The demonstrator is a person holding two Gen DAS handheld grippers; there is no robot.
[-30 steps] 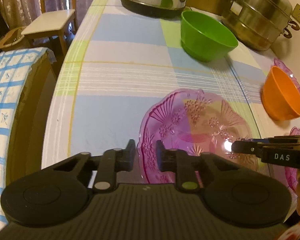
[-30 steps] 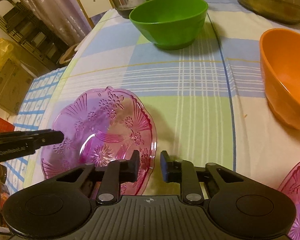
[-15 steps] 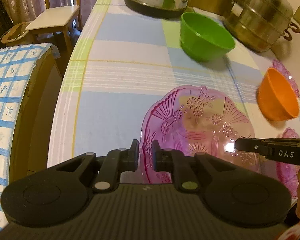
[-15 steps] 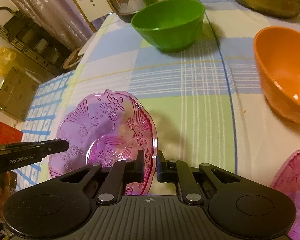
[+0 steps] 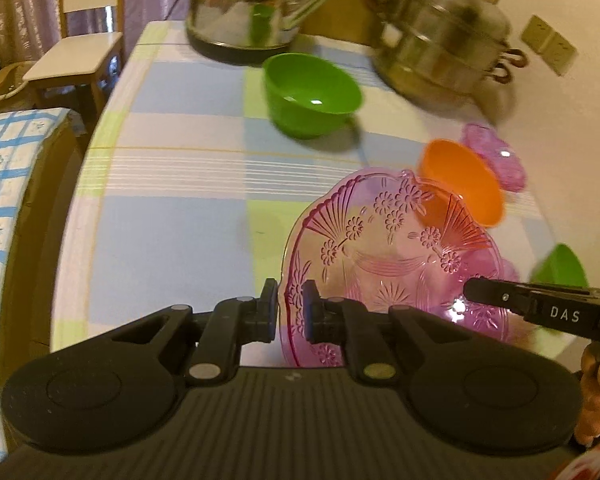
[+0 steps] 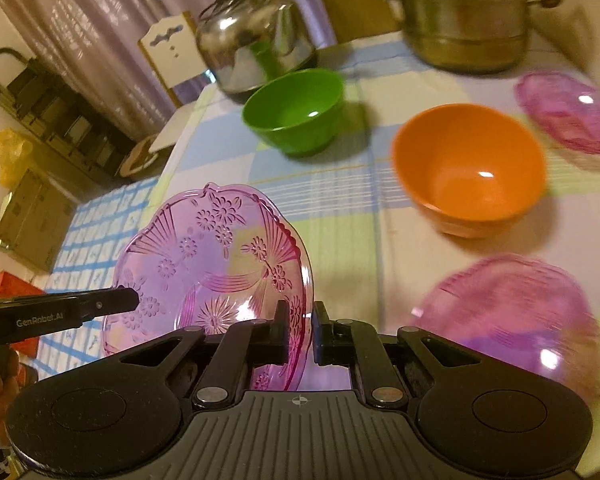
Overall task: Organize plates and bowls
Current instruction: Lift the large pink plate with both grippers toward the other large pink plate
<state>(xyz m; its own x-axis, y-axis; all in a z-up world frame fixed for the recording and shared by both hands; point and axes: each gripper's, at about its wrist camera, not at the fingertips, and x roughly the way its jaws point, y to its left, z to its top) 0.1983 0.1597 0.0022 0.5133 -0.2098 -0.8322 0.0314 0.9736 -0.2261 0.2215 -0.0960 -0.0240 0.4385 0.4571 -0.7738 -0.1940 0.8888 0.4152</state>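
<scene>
In the left wrist view, the left gripper (image 5: 289, 308) is closed on the near rim of a pink patterned plate (image 5: 392, 256), one finger on each side of the edge. The plate is tilted, with its far side raised over the checked worktop (image 5: 172, 208). From the right, the right gripper (image 5: 470, 289) reaches in to the plate's opposite rim, a hand (image 5: 598, 392) behind it. Beyond the plate an orange bowl (image 5: 462, 182) sits on the worktop, with a second pink plate (image 5: 496, 156) just behind it. A green bowl (image 5: 310, 92) stands further back, near a steel kettle (image 5: 252, 4) and a stacked steel pot (image 5: 444, 40). Another green bowl (image 5: 560, 266) shows at the right edge.

In the right wrist view, the right gripper (image 6: 301, 330) is clamped on the plate's (image 6: 208, 264) right rim, fingers nearly together with the edge between them. The left gripper (image 6: 134, 302) touches the plate's left side. The plate stands tilted, clear of the worktop (image 6: 364, 216). The orange bowl (image 6: 468, 168) lies ahead to the right, the green bowl (image 6: 294, 110) behind it to the left. A blurred pink plate (image 6: 512, 312) lies near right and another (image 6: 568, 110) far right.
</scene>
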